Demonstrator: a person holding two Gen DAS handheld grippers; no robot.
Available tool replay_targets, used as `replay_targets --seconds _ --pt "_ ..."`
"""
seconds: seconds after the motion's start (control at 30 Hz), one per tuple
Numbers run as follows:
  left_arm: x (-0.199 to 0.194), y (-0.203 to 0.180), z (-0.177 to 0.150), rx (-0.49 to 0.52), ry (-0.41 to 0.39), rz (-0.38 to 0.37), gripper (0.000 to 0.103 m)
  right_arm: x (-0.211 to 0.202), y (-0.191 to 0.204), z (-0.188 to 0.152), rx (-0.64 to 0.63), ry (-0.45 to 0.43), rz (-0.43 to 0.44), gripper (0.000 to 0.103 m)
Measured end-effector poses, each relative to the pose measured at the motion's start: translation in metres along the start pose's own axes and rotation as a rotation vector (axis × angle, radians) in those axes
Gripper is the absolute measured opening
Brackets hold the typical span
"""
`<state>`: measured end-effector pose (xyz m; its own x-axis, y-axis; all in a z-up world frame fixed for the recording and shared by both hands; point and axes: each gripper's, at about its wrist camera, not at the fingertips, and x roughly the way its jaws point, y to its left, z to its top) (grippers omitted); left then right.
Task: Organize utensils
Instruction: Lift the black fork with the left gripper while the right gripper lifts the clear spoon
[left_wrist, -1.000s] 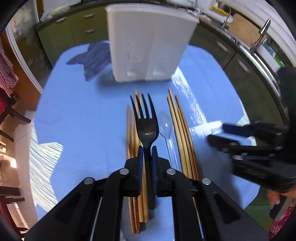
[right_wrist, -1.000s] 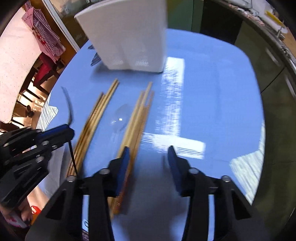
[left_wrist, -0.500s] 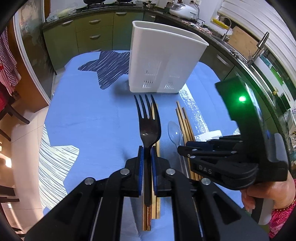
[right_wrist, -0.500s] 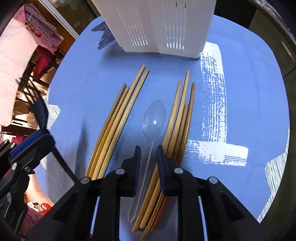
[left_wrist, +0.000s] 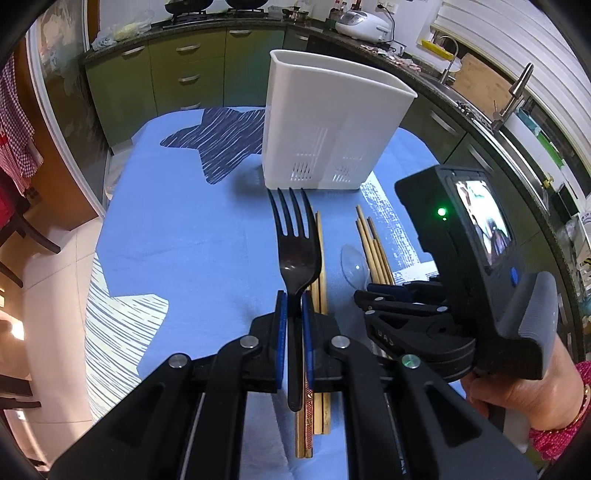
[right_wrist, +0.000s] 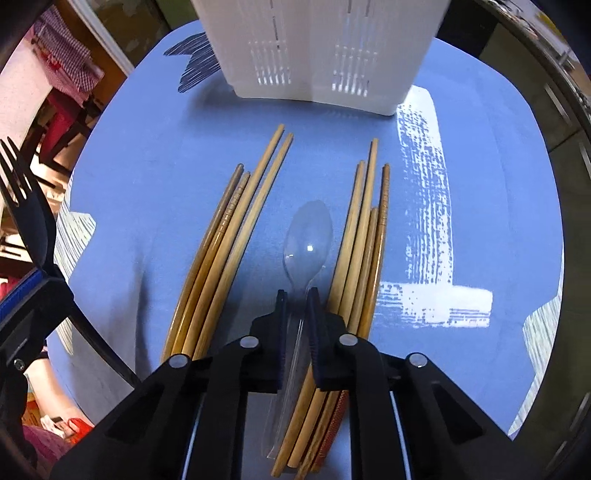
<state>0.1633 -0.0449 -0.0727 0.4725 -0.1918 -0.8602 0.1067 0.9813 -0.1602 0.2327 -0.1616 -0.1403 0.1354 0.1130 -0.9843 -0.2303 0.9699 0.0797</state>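
My left gripper (left_wrist: 293, 295) is shut on the neck of a black plastic fork (left_wrist: 297, 254), held above the blue tablecloth with its tines toward the white utensil holder (left_wrist: 332, 125). A clear plastic spoon (right_wrist: 308, 243) lies between two bundles of wooden chopsticks (right_wrist: 229, 251) (right_wrist: 364, 236). My right gripper (right_wrist: 297, 295) points straight down over it. Its jaws are closing, and the pads press on the spoon's thin handle. The fork (right_wrist: 29, 221) also shows at the left edge of the right wrist view.
The blue cloth-covered table (right_wrist: 480, 184) ends close on all sides. Green kitchen cabinets (left_wrist: 184, 81) and a counter with a sink tap (left_wrist: 513, 96) stand behind the holder. Dark chairs (left_wrist: 22, 229) are at the left. A hand (left_wrist: 524, 387) grips the right tool.
The right gripper came in over the utensils, sank onto the clear spoon and shut its jaws from wide apart. The left gripper with the fork drew back a little and rose slightly.
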Motion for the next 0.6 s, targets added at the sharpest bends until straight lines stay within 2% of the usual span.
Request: replay_targets --seconds 0.17,0.4,0.6 --pt "-0.005 0.000 0.002 0.007 -0.014 0.000 0.008 -0.009 -0.005 0.000 0.025 -0.048 0.063 0.010" --pt "-0.035 0.000 0.027 0.009 -0.100 -0.008 0.008 -0.082 -0.014 -0.014 0.027 -0.313 0.215 0.009" --pt "-0.075 -0.014 0.084 0.020 -0.235 -0.024 0.008 -0.156 -0.045 -0.033 0.035 -0.568 0.287 0.009"
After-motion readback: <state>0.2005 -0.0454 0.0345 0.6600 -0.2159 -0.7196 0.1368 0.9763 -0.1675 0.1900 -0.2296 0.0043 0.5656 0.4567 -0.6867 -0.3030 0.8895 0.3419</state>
